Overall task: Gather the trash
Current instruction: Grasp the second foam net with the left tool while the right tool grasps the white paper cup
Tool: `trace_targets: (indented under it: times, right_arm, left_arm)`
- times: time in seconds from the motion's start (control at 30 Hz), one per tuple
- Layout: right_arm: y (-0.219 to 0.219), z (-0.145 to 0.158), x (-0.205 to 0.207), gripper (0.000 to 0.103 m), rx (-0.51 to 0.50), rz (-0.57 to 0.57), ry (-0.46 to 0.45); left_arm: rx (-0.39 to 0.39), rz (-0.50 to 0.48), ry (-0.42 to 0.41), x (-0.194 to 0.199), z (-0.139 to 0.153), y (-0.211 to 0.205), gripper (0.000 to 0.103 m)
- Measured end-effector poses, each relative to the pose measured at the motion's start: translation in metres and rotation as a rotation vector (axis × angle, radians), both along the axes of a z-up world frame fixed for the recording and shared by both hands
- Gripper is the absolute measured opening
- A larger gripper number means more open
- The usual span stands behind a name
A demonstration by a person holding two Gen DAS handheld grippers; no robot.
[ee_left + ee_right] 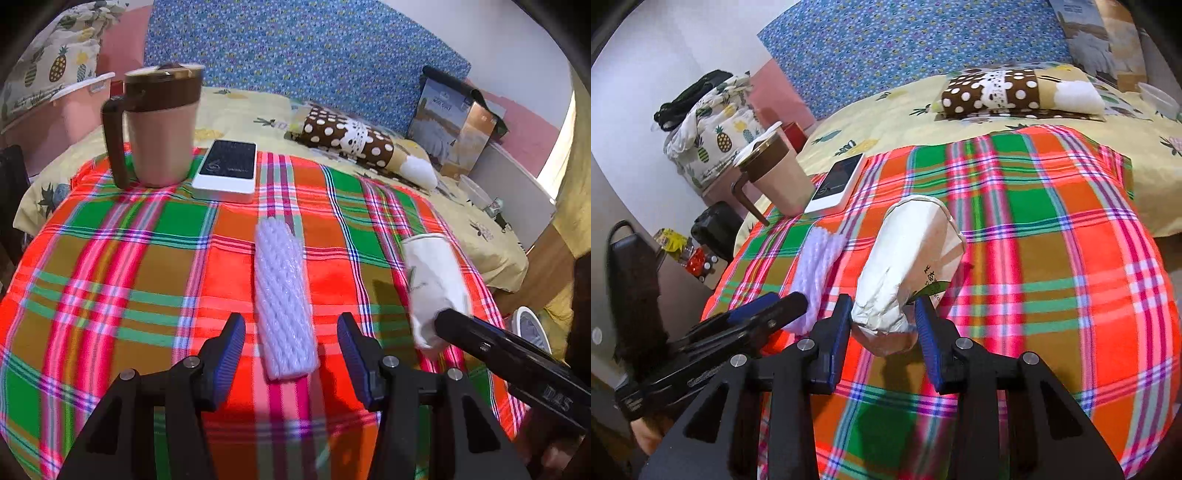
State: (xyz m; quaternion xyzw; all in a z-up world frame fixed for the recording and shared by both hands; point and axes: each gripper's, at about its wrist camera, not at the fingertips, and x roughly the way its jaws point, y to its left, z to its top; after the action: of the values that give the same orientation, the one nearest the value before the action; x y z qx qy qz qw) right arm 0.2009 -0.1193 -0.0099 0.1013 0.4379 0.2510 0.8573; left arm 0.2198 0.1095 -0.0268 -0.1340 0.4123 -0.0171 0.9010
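A white woven foam sleeve (282, 295) lies lengthwise on the plaid cloth (110, 258). My left gripper (291, 354) is open, its blue pads on either side of the sleeve's near end with a gap on each side. A crumpled white paper cup (908, 266) with green print lies on its side to the right. My right gripper (884, 332) is shut on the cup's crushed near end, both pads pressing it. In the left wrist view the cup (432, 284) and a black finger of the right gripper (443, 321) show at the right. The sleeve (816, 266) and left gripper (775, 306) show at the left of the right wrist view.
A tan mug with a brown lid and handle (159, 125) and a white power bank (227, 168) stand at the cloth's far left. Beyond lie a brown polka-dot pillow (347, 140) and a printed box (450, 125) on the yellow sheet. The bed edge drops off at the right.
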Motion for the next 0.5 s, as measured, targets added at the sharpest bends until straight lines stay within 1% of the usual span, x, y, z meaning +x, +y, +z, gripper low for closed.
trace_targets:
  times: [0.1,0.13,0.17,0.2,0.27,0.3,0.5]
  right_arm:
    - [-0.009,0.0,-0.001,0.037,0.013,-0.007,-0.001]
    - [-0.013,0.0,-0.001,0.037,0.018,-0.01,-0.001]
    - [-0.016,0.0,-0.002,0.037,0.022,-0.013,-0.002]
    - [-0.018,0.001,-0.003,0.037,0.024,-0.015,-0.004]
    - [-0.024,0.002,-0.005,0.037,0.029,-0.02,-0.009]
    - [-0.026,0.003,-0.006,0.037,0.03,-0.023,-0.014]
    - [-0.04,0.012,-0.017,0.037,0.022,-0.034,-0.043]
  left_arm:
    - [0.022,0.012,-0.01,0.005,-0.002,-0.007,0.051]
    - [0.031,0.019,-0.012,0.006,-0.003,-0.008,0.041]
    - [0.039,0.019,-0.009,0.008,-0.004,-0.011,0.036]
    - [0.05,0.016,-0.005,0.009,-0.005,-0.013,0.028]
    - [0.077,0.018,-0.004,0.007,-0.006,-0.018,0.026]
    - [0.079,0.015,-0.005,0.005,-0.005,-0.018,0.023]
    - [0.057,-0.019,-0.032,-0.013,0.007,-0.032,0.019]
